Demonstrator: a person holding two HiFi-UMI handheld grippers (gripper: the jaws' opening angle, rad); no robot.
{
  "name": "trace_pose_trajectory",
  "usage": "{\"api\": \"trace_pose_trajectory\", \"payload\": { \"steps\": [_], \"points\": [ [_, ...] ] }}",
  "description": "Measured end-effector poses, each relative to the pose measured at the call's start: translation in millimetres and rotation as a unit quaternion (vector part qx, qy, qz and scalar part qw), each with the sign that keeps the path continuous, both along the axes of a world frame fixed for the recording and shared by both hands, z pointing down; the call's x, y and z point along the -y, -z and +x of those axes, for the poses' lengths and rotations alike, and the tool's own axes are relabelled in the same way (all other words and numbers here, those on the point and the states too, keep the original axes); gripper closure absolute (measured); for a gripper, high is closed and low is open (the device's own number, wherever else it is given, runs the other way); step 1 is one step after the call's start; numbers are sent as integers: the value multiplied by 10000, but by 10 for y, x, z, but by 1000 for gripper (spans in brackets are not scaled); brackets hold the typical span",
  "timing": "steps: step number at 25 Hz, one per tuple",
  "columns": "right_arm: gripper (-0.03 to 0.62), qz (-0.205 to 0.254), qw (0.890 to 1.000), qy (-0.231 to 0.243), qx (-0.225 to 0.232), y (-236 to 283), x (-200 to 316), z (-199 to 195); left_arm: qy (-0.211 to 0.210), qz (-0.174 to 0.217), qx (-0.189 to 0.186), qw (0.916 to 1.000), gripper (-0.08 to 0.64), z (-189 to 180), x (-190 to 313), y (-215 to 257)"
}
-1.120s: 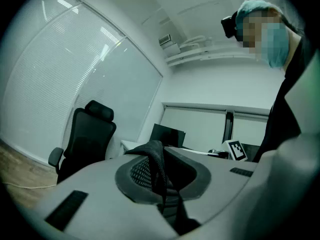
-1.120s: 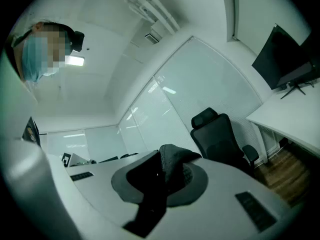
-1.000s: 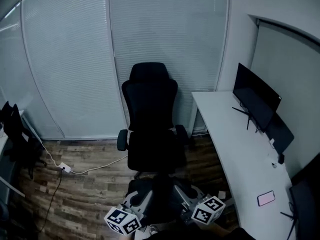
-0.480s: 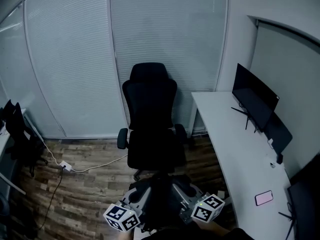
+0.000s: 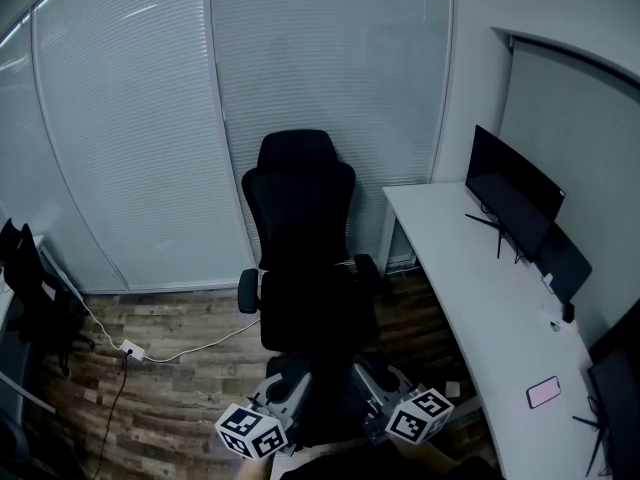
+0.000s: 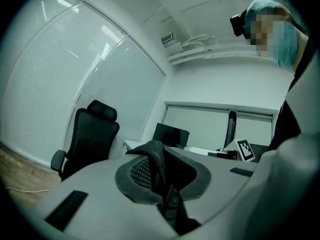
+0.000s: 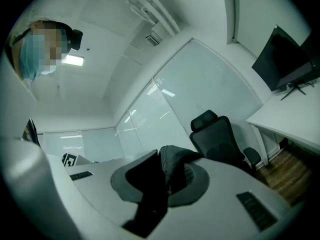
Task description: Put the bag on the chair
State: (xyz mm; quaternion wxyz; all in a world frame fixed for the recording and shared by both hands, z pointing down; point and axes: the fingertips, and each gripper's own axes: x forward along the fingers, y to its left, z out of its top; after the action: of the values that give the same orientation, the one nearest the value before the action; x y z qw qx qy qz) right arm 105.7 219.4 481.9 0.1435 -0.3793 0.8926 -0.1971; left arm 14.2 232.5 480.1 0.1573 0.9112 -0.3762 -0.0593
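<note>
Held low and side by side, the left gripper [image 5: 285, 396] and right gripper [image 5: 372, 388] each have their jaws pinched almost closed on a dark, woven strap [image 6: 152, 159] of the black bag [image 5: 325, 408]. The bag hangs between the two pairs of jaws, over a wood-plank floor [image 5: 170, 388]. Just ahead of the jaws stands the black, high-backed chair [image 5: 305, 258], and black-and-white square markers cover each gripper's cube.

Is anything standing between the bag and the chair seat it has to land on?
Nothing visible does. The black fabric bag hangs by its straps from the left gripper and the right gripper, both shut on it, right in front of the black office chair. Nothing shows on the seat or in the gap before it.
</note>
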Motion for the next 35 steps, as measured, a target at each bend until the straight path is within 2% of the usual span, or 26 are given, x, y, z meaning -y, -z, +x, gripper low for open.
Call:
{"api": "trace_pose_trajectory", "payload": {
  "steps": [7,17,26,35],
  "points": [
    [529,-164,9996,-225,110,-121,509,-195,-53,141,167,9997,512,-207,519,-48],
    [529,-146,9999,56,-42,-15,1233,-474,227,59,115,9997,512,-469,1247,-36],
    [529,-217,9996,180,-53,32,2018,-426,284,20,137,9995,512,-417,2025,4],
    [529,-67,9994,318,-71,72,2755,-361,343,155,76,9993,512,-357,2847,57]
  ]
}}
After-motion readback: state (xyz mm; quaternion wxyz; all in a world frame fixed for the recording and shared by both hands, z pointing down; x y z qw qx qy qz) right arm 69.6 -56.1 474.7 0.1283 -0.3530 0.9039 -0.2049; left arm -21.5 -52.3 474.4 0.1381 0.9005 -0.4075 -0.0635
